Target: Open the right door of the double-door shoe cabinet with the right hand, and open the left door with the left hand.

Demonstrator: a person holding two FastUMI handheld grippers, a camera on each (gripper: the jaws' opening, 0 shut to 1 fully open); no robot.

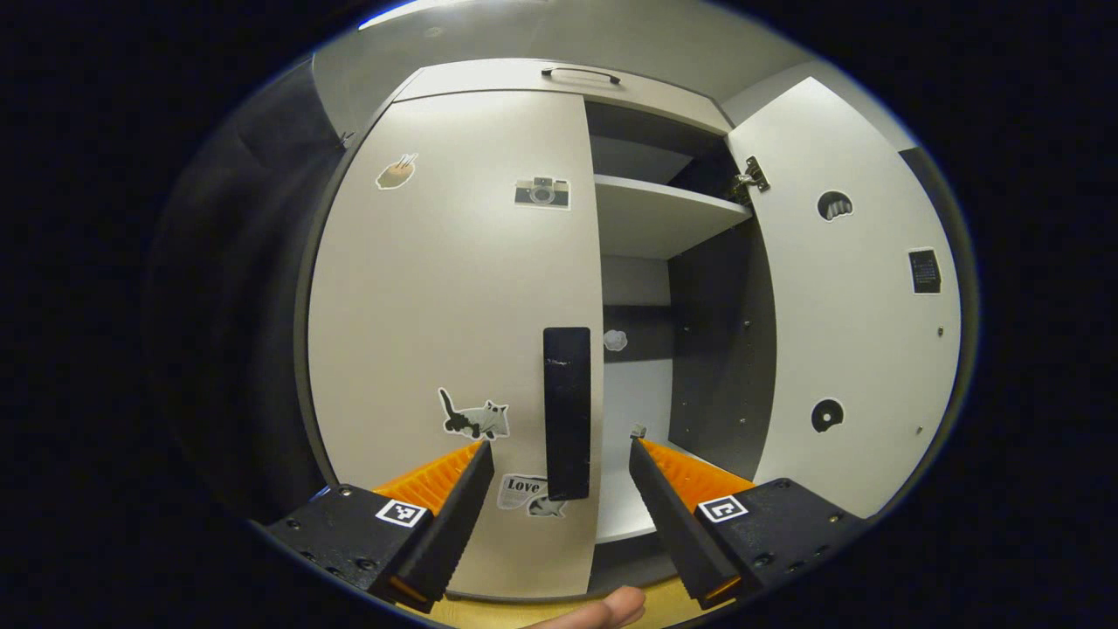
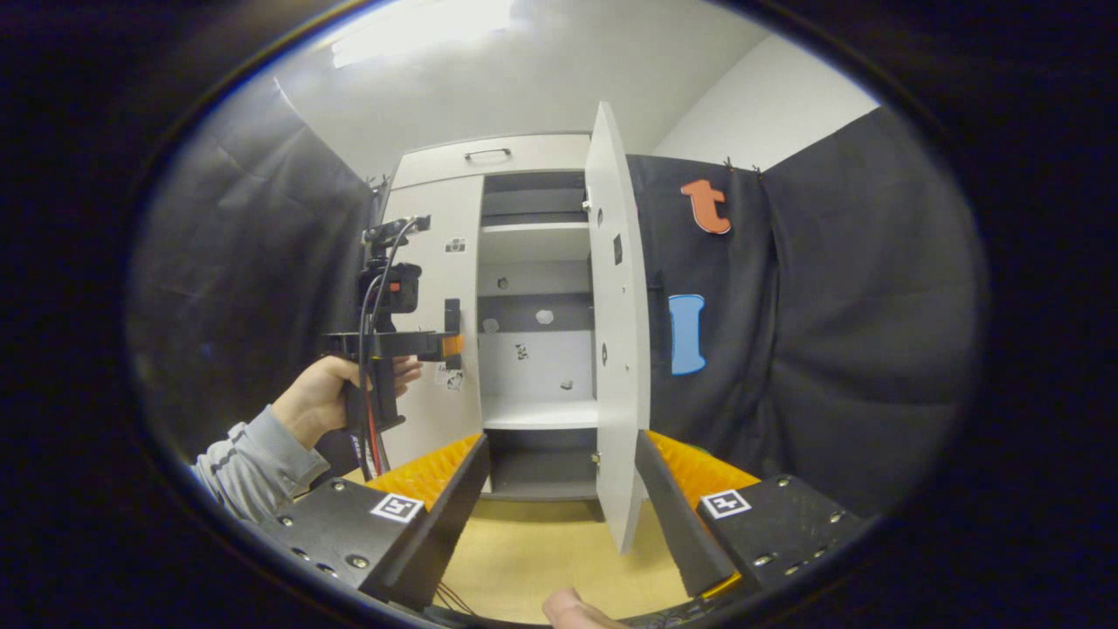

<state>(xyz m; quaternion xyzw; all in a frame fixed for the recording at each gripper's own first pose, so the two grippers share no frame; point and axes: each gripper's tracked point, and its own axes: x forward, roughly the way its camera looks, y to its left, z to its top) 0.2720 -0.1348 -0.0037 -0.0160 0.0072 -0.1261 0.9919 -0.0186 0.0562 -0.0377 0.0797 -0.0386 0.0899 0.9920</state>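
The shoe cabinet's left door (image 1: 454,288) is closed, white with small stickers and a tall black handle (image 1: 567,411) at its right edge. My left gripper (image 1: 561,441) is open, with that handle standing between its fingers just ahead of the tips. The right door (image 1: 856,332) is swung wide open, baring a shelf (image 1: 664,218) and dark inner walls. In the right gripper view the right door (image 2: 616,349) is seen edge-on. My right gripper (image 2: 561,441) is open and farther back, the door's lower edge close to its right finger. A hand (image 2: 314,393) holds the left gripper (image 2: 452,345) at the left door (image 2: 454,210).
A drawer front with a slim handle (image 1: 581,73) tops the cabinet. Black cloth (image 2: 830,332) hangs on both sides. The floor (image 2: 541,542) in front is light wood. A grey striped sleeve (image 2: 249,467) comes in from the lower left.
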